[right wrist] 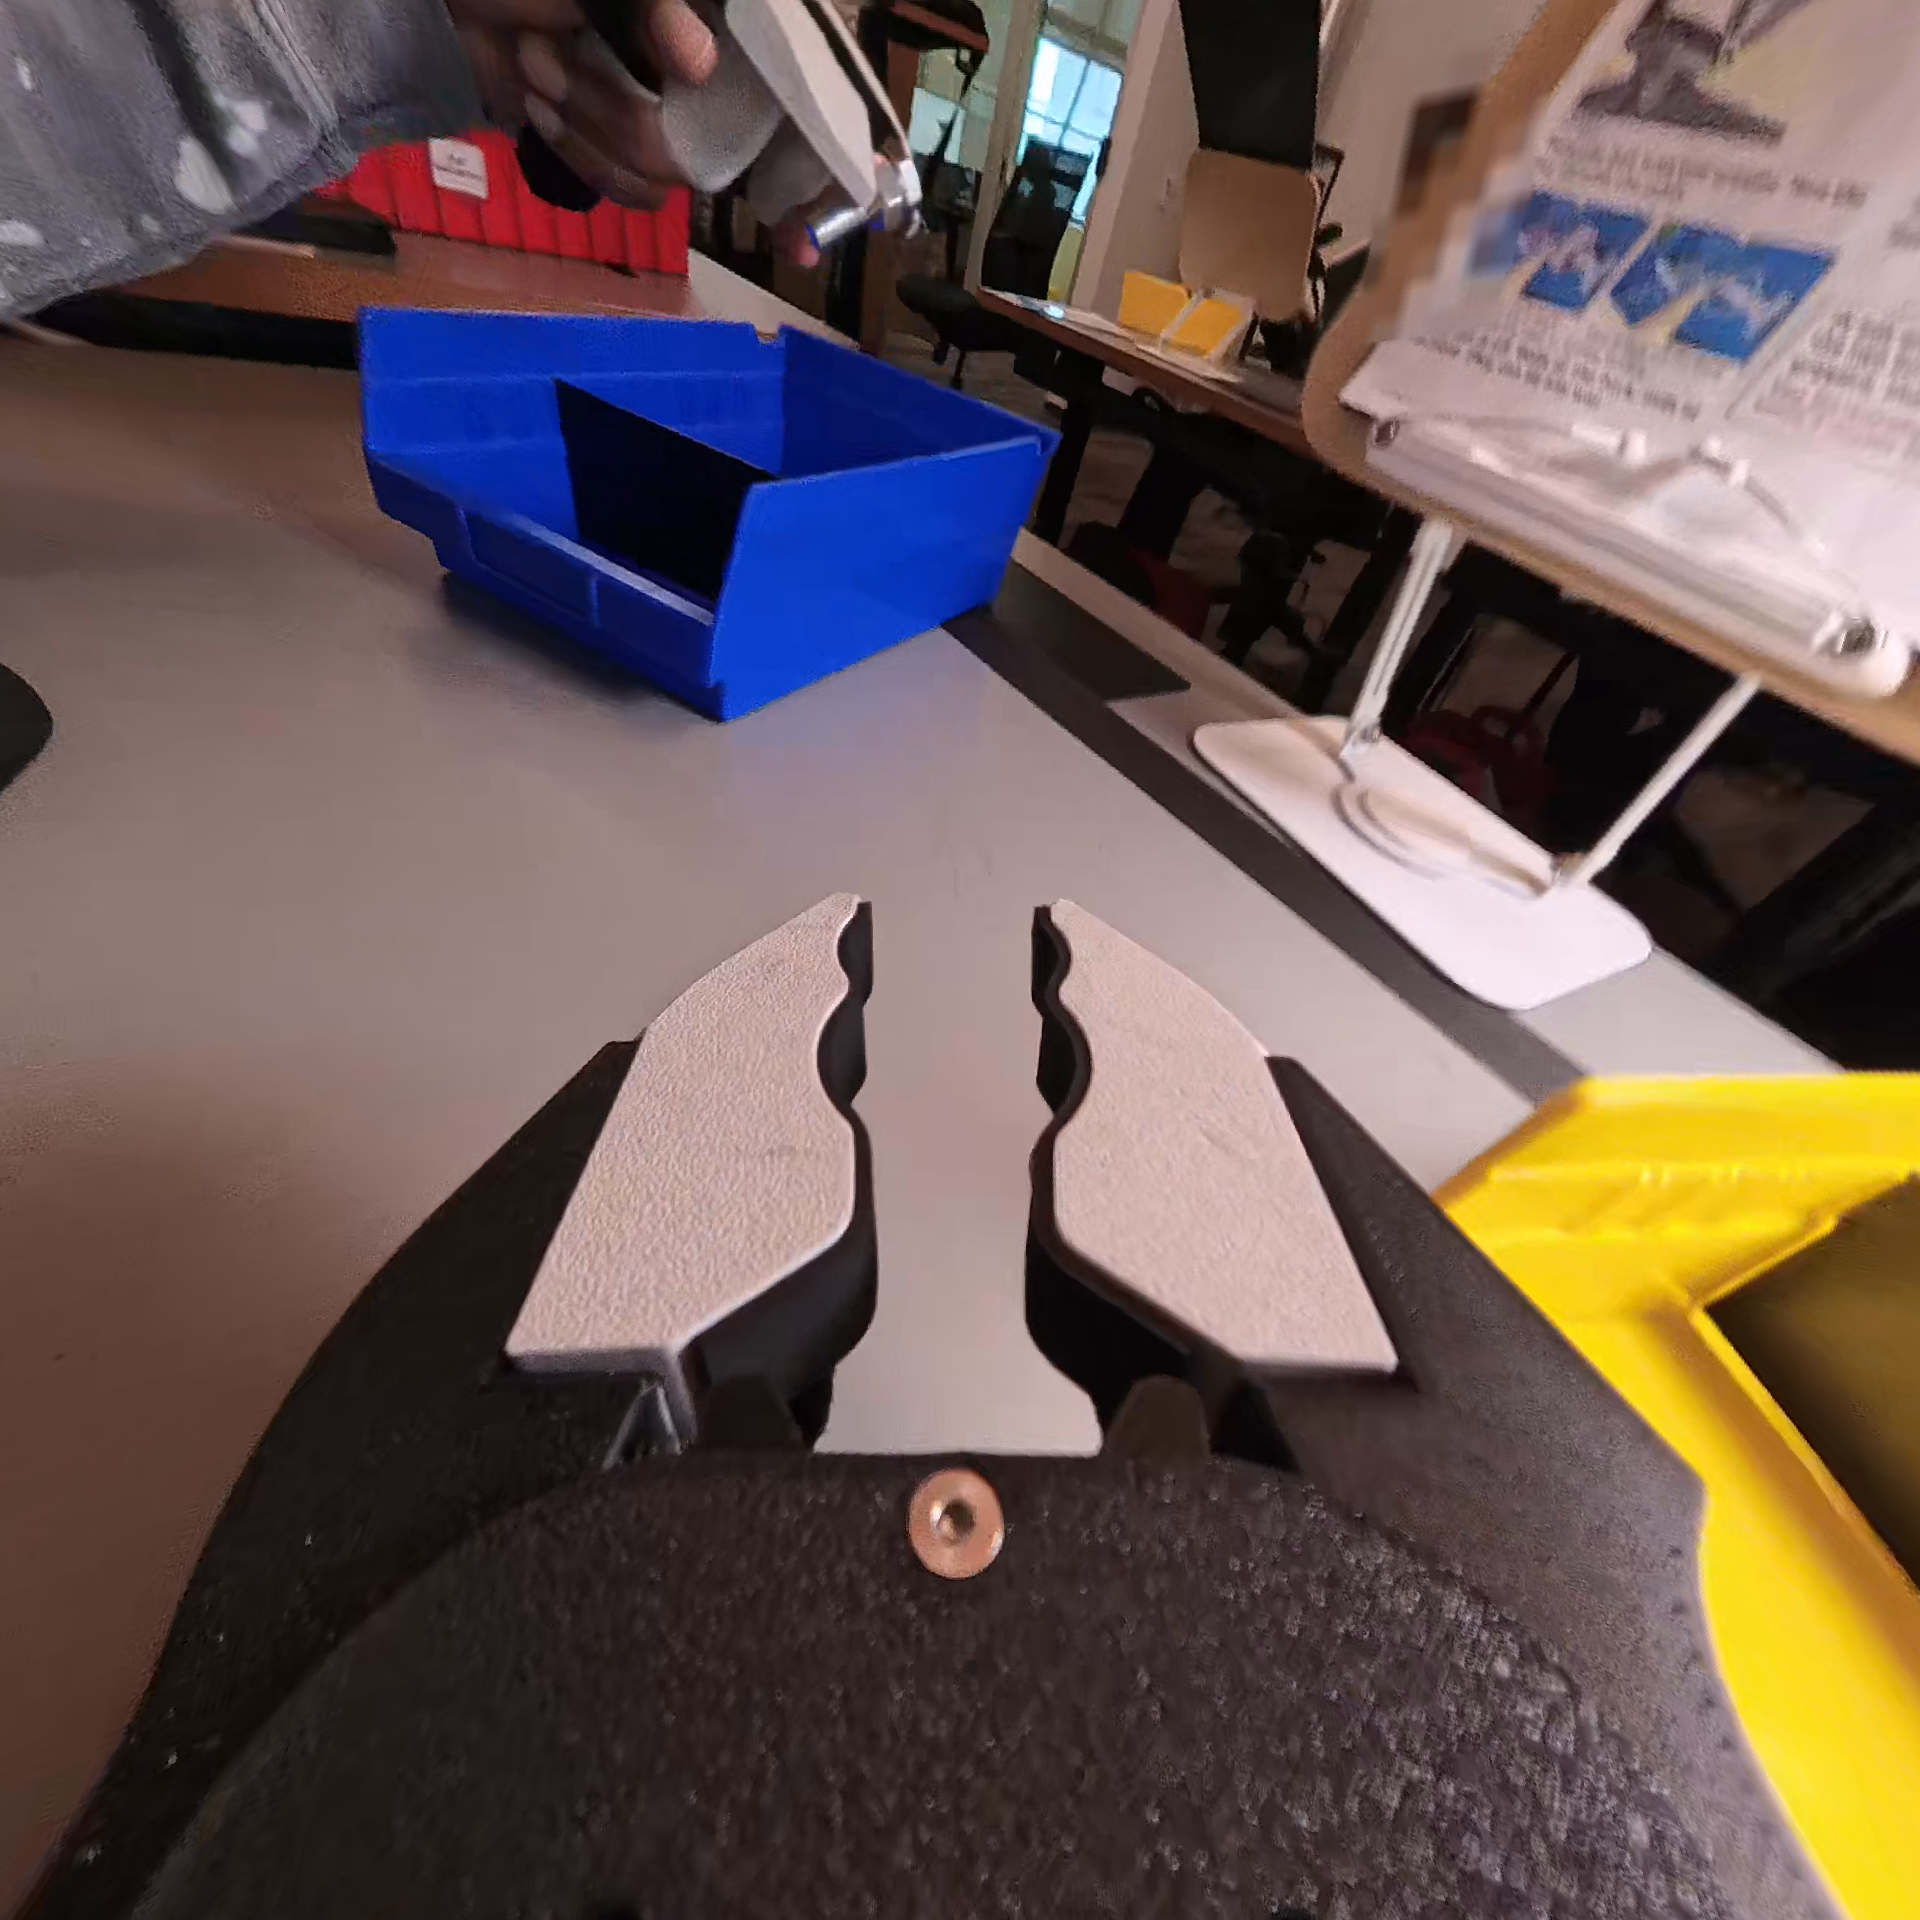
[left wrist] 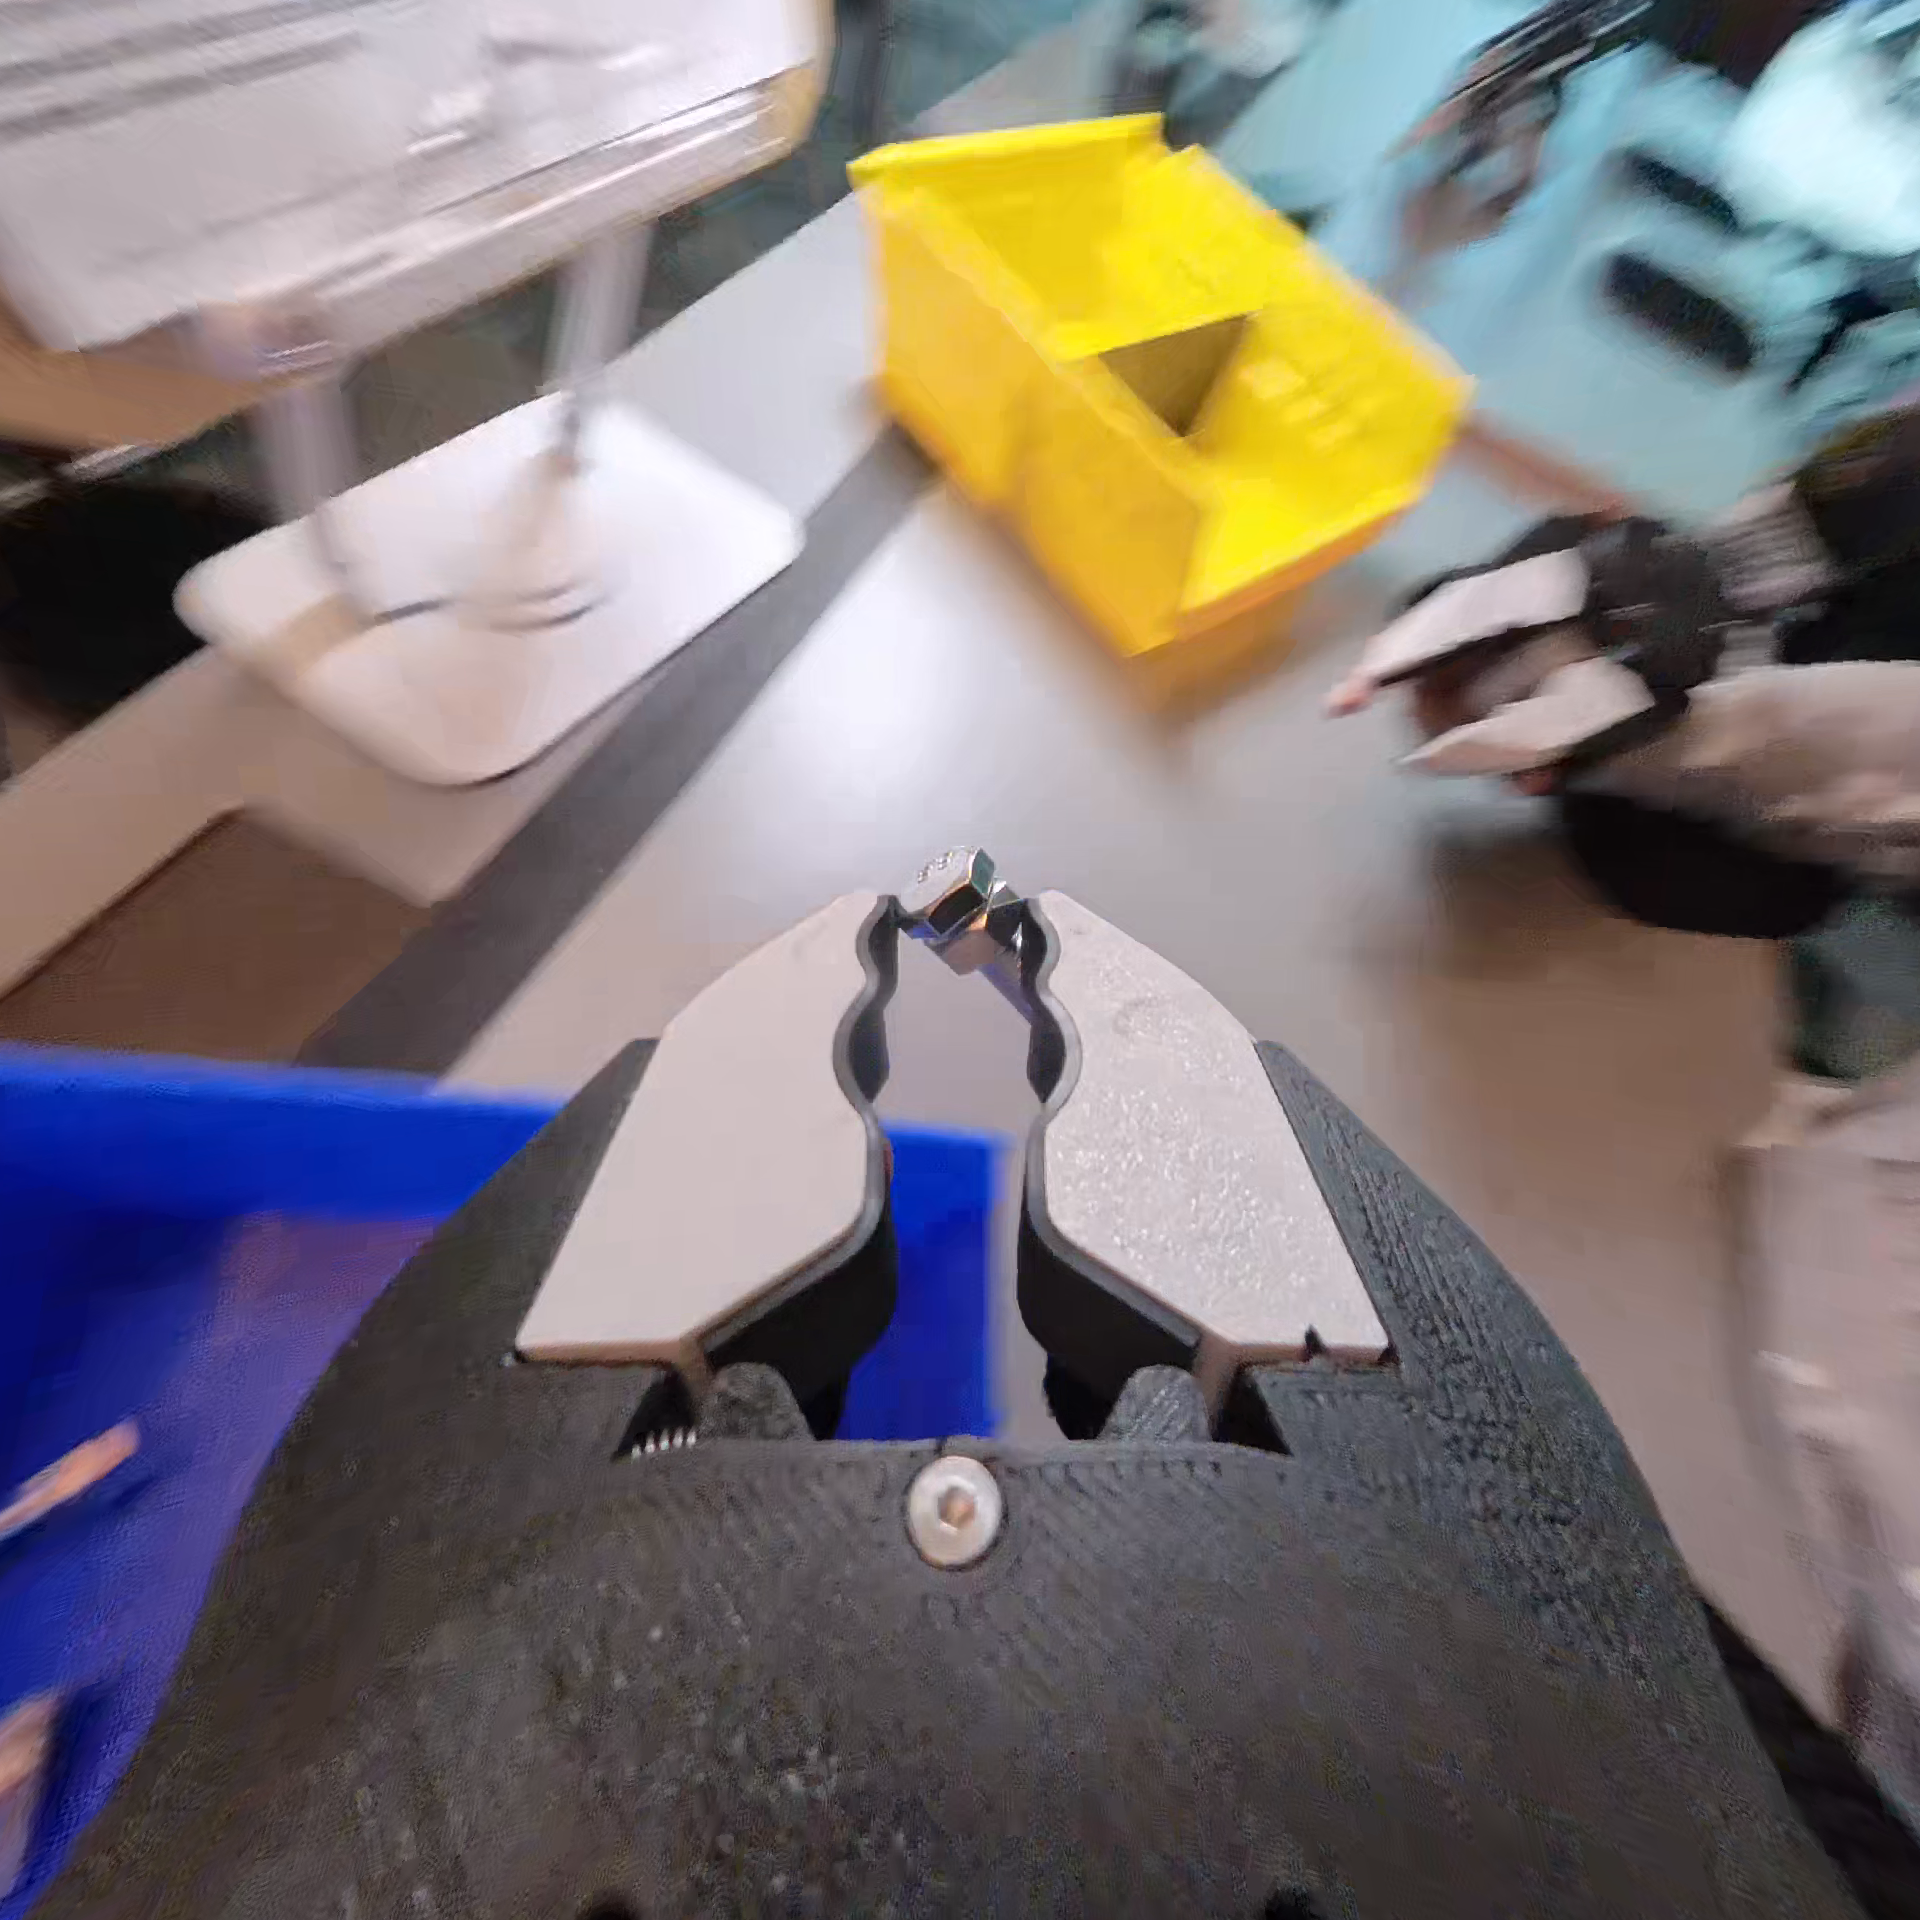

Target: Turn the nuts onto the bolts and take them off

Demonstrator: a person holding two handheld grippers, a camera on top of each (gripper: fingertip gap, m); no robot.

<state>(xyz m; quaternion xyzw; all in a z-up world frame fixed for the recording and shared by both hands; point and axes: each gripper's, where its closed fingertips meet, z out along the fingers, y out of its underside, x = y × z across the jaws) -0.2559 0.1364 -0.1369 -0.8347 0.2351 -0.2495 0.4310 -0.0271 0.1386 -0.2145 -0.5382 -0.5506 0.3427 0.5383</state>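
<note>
My left gripper is shut on a silver hex-head bolt, pinched at the fingertips and held in the air above the grey table. A nut seems to sit on it, but I cannot tell for sure. In the right wrist view the left gripper shows at the top, held by a hand, with the bolt in its tips. My right gripper is open and empty, low over the table. It appears blurred at the right of the left wrist view.
A yellow bin stands on the table and shows close by my right gripper. A blue bin sits under my left gripper. A white stand holding a printed sheet stands past the table's dark edge strip.
</note>
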